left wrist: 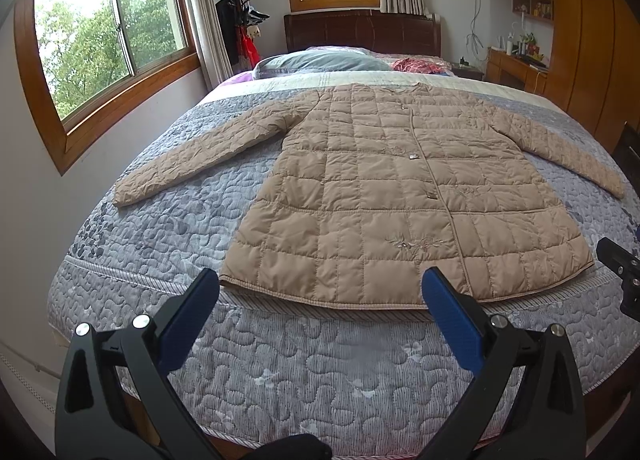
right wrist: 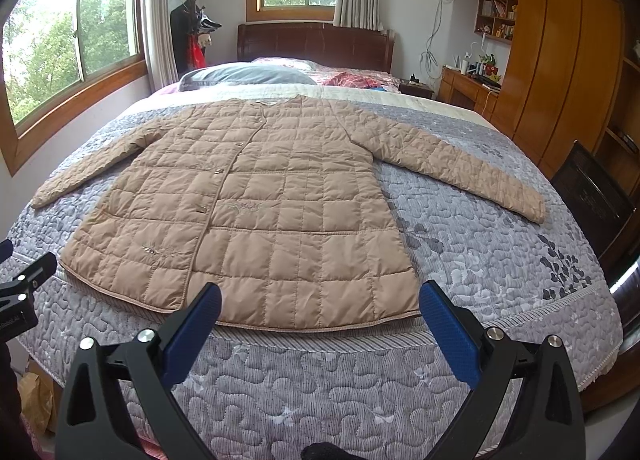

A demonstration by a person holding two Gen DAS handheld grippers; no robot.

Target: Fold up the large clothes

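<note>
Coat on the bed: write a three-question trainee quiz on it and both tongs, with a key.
1. True or false: the coat is already folded in half.
2. Multiple choice: the left tongs are A) shut on a sleeve, B) open and holding nothing, C) out of view.
3. Fill in: the coat's hem lies near the ___ edge of the bed, close to the right tongs.

Key:
1. False; it lies flat, sleeves spread out to both sides.
2. B.
3. Near (foot) edge; the collar points toward the pillow and headboard.
</note>
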